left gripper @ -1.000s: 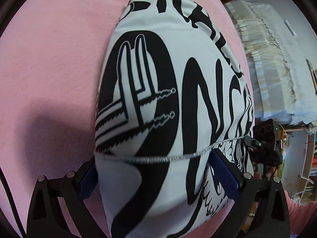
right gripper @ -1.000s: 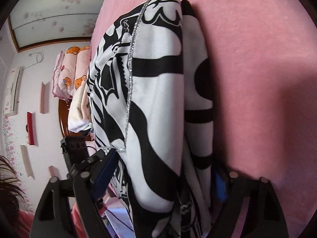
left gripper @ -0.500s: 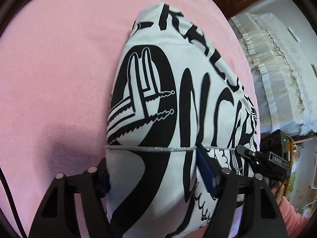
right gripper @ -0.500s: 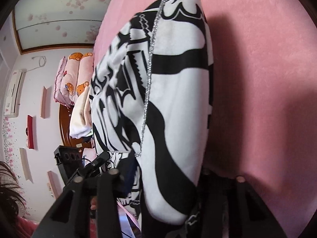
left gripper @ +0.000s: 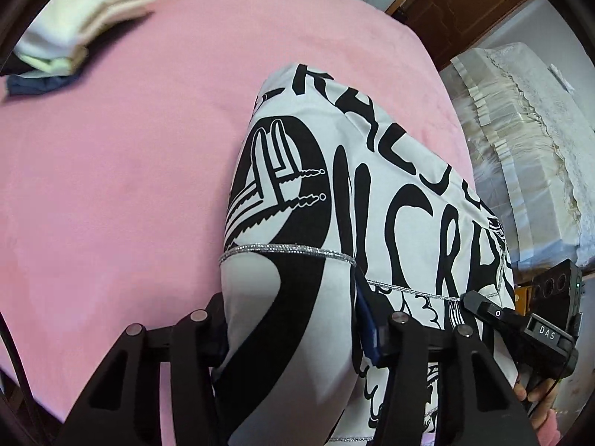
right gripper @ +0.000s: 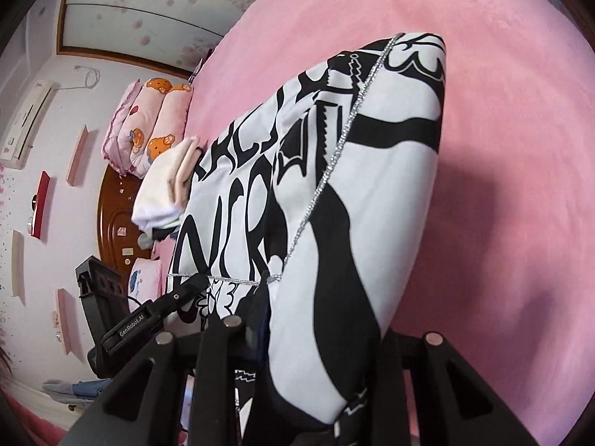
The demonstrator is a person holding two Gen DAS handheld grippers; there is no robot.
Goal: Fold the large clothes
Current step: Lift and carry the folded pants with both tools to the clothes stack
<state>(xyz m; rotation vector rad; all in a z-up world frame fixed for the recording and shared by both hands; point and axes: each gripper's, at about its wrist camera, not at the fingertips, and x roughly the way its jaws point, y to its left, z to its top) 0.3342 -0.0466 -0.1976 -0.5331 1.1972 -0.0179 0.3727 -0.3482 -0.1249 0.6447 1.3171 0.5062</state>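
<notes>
Since the earlier frames both hand-held grippers have lifted away from the pink bed, and the near edge of the black-and-white printed garment has risen with them, so more of the bed and a stack of folded clothes at its far corner now show. The left hand-held gripper has just been closing its jaws and now pinches a bunched fold of the garment between its pads. The right hand-held gripper has likewise been closing and clamps the neighbouring stretch of the same edge. The garment hangs from both grips, its far part draped on the bed, a silver trim line running across the print.
</notes>
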